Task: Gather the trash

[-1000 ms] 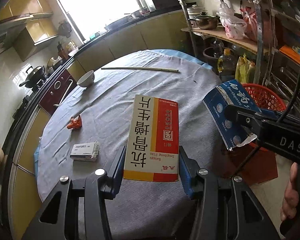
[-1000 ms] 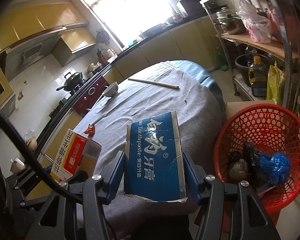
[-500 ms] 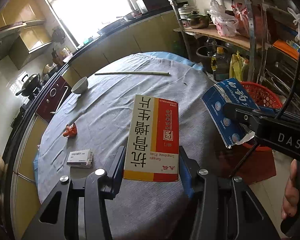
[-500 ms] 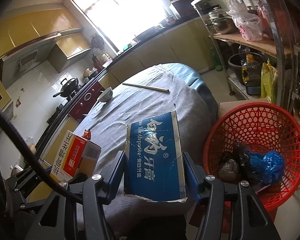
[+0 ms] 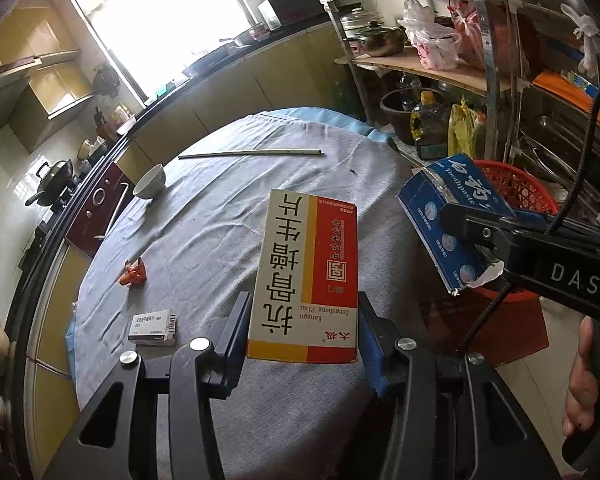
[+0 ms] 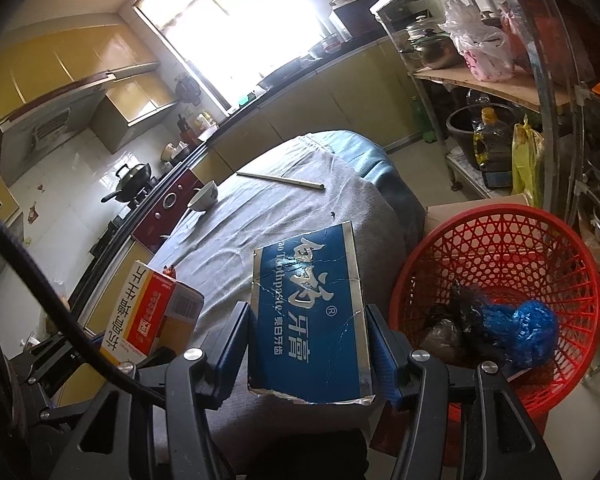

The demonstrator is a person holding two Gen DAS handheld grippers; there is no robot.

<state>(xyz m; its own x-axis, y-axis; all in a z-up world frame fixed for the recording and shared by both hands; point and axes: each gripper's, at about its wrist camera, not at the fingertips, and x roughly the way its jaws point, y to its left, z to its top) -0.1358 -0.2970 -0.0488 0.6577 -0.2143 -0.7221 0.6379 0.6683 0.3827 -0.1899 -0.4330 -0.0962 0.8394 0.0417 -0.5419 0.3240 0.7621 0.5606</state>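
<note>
We hold two pieces of trash clear of the table [image 5: 220,216], one in each gripper. Our left gripper [image 5: 303,332] is clenched on a medicine carton [image 5: 306,276], both pads pressed flat against its long sides near the lower end. The carton is tall and flat, cream on one half with large dark characters running its length, red on the other half, and a yellow band across the end nearest us; its corners look crisp. Most of it sticks out forward beyond the jaws.

Our right gripper [image 6: 310,350] grasps a blue toothpaste box [image 6: 310,312] the same way, pinched across its width. This box is worn: white crease lines cross the glossy blue face, silver edging shows along the sides, and the near end is torn open and ragged. It bears white lettering.

To the right of the right jaws, lower down, stands a red mesh basket [image 6: 500,232] with a blue bag [image 6: 528,328] and dark bags [image 6: 460,304] in it.

On the grey cloth beyond the left jaws lie a small white box [image 5: 152,326], an orange scrap [image 5: 134,274], a bowl [image 5: 150,182] and a long stick [image 5: 252,154].
</note>
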